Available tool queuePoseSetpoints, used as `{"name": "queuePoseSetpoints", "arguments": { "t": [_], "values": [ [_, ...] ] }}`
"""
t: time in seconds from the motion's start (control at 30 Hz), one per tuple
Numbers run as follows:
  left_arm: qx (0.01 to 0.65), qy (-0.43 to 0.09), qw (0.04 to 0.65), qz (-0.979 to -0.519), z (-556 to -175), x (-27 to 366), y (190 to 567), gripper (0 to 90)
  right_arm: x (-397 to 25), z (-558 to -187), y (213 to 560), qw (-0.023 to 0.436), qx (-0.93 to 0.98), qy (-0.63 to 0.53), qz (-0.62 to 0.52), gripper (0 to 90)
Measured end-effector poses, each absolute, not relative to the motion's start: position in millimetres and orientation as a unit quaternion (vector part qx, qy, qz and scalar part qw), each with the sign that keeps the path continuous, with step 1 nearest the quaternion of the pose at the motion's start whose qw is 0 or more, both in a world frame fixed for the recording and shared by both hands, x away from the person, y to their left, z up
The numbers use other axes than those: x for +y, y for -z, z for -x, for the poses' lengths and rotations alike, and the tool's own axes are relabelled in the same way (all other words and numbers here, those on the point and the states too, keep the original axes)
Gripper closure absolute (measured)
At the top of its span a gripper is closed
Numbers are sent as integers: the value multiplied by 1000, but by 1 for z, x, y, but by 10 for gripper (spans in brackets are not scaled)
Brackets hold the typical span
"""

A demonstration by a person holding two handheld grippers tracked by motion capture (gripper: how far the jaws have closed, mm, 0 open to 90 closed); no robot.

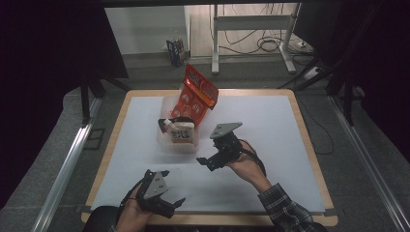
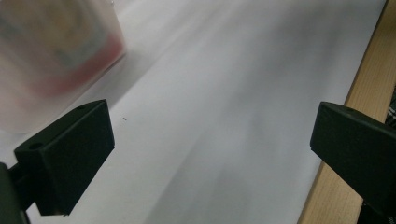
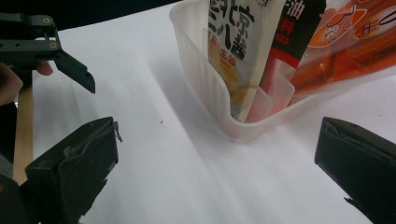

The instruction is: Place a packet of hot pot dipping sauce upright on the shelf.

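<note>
On the white desk (image 1: 270, 145), your right gripper (image 1: 205, 162) sits spread wide, just beside the clear bin (image 1: 167, 140) holding the snack packets (image 1: 183, 133). Your left gripper (image 1: 175, 203) waits spread too, near you. Next, I think, you reach in and pinch one packet.

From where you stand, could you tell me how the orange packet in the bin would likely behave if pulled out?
The orange packet looks like thin printed film, so probably floppy and light. It leans out over the bin rim, so it may flop sideways once lifted. Its glossy surface could slip between the jaws.
</note>
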State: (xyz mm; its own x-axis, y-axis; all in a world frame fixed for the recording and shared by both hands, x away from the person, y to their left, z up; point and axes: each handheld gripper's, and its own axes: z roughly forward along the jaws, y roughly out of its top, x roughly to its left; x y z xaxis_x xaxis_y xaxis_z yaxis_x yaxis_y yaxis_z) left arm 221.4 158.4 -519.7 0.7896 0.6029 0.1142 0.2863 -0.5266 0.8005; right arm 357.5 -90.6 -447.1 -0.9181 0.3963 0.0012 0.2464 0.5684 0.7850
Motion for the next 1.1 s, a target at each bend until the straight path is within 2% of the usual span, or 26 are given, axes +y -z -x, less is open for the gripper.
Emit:
{"name": "queuePoseSetpoints", "arguments": {
  "t": [1.1],
  "values": [
    [281, -217, 410, -840, -223, 168, 515, 0, -106, -344, 450, 101, 881, -424, -183, 0]
  ]
}}
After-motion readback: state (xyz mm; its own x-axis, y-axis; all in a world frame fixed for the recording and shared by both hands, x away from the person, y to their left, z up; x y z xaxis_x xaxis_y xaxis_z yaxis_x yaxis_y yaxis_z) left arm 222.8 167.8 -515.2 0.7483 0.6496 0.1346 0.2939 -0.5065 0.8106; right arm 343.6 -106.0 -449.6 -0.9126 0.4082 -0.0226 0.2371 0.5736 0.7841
